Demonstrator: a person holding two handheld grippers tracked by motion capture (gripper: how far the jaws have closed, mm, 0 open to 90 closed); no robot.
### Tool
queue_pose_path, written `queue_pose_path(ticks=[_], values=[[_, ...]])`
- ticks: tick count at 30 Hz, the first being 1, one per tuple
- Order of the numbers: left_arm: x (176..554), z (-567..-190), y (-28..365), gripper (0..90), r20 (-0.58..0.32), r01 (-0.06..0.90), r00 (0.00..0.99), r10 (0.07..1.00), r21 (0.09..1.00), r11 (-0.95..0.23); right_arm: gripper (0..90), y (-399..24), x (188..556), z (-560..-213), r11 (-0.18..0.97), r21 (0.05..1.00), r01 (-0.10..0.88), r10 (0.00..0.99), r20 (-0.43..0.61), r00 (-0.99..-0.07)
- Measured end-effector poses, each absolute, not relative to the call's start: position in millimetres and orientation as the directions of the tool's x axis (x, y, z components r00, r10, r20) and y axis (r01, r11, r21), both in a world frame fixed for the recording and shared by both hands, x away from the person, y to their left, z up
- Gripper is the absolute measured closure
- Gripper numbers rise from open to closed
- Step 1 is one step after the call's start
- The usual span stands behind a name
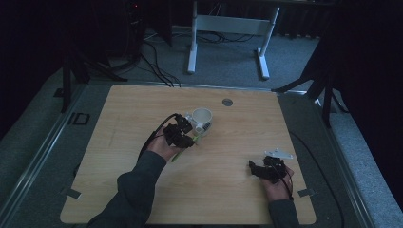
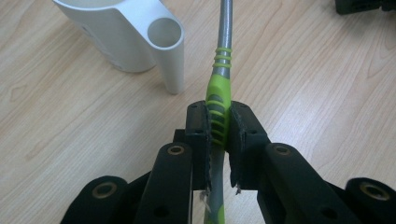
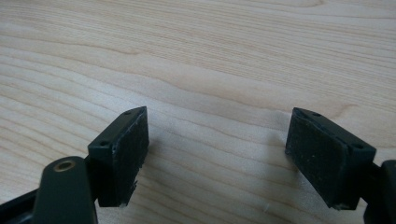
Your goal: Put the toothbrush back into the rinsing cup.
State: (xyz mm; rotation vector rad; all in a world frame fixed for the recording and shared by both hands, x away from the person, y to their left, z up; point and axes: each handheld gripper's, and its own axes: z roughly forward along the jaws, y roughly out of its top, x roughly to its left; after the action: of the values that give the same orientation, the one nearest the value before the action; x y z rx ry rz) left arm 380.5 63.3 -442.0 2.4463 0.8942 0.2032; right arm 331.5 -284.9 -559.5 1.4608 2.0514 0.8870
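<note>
1. Your left gripper [image 2: 218,135] has its jaws clamped on the green ribbed handle of the toothbrush [image 2: 219,88], whose grey stem runs away from the jaws, above the counter [image 2: 70,116].
2. The toothbrush sits just beside the white cup [image 2: 121,32], close to the cup's small side tube; from above, the cup [image 1: 202,116] stands near the counter's middle.
3. Your right gripper [image 3: 217,154] rests well apart near the counter's right edge, jaws spread wide with nothing but bare wood between them.
</note>
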Motion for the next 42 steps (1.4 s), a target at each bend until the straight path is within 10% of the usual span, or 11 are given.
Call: queue_pose_path(ticks=[42], values=[[378.2,-427.1,75.0,79.5,-0.022,0.538,0.731,0.682,0.633,-0.557,21.1,-284.9,331.5,-559.5,0.226,0.732,0.643,0.946,-0.007,-0.325]])
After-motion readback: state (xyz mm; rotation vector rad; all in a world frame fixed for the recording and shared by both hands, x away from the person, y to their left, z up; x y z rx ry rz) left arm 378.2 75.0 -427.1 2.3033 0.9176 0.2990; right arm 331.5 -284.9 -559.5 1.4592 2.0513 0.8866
